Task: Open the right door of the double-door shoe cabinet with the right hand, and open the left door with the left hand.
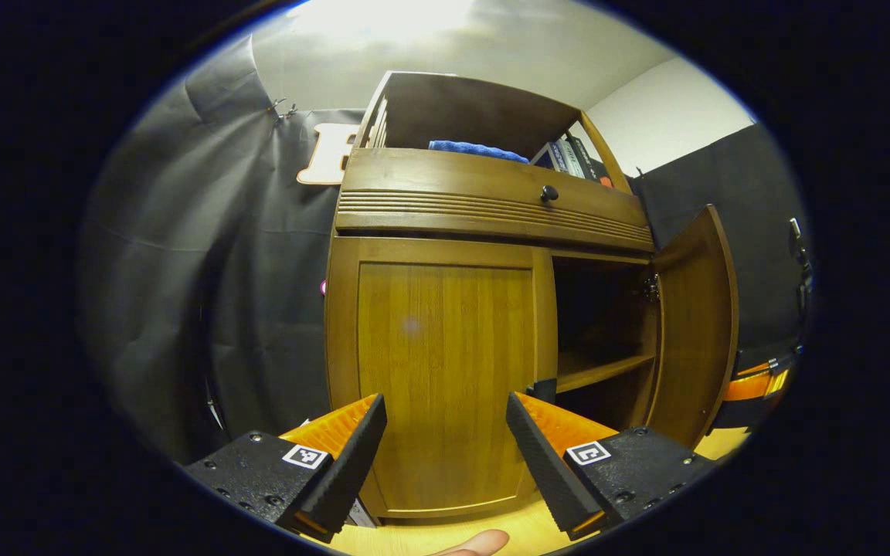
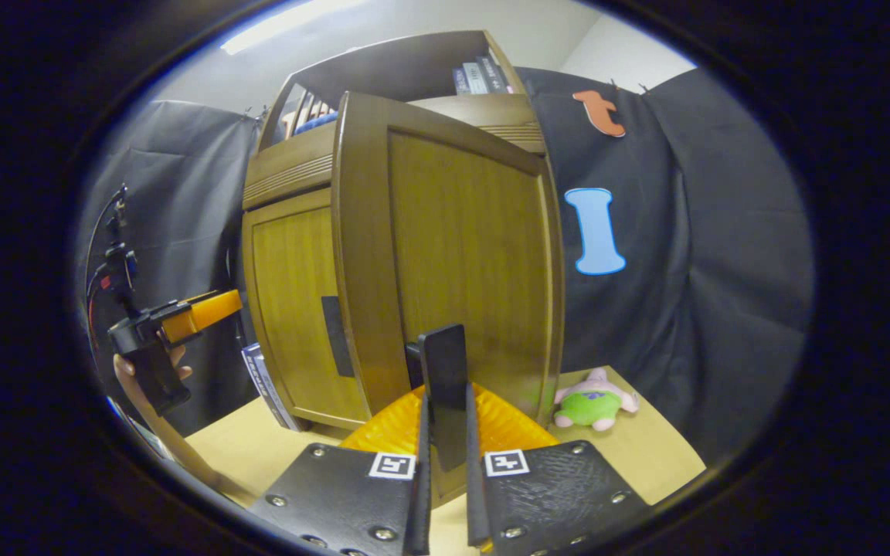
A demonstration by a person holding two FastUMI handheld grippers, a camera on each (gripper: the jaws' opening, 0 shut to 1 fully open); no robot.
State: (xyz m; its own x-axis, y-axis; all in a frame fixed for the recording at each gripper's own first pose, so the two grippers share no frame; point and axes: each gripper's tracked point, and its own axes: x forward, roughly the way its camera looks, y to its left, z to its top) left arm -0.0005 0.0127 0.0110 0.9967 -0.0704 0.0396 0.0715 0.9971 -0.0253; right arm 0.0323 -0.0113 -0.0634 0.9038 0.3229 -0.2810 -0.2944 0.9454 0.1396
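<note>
left tongs (image 1: 445, 432) agape, right tongs (image 2: 445, 421) clamped

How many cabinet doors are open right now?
1. The right door is swung open, its black handle clamped in the right gripper. The left door is shut, with the open left gripper before it.

no legible text; book spines (image 1: 568, 157) too small/blurred to read
</note>
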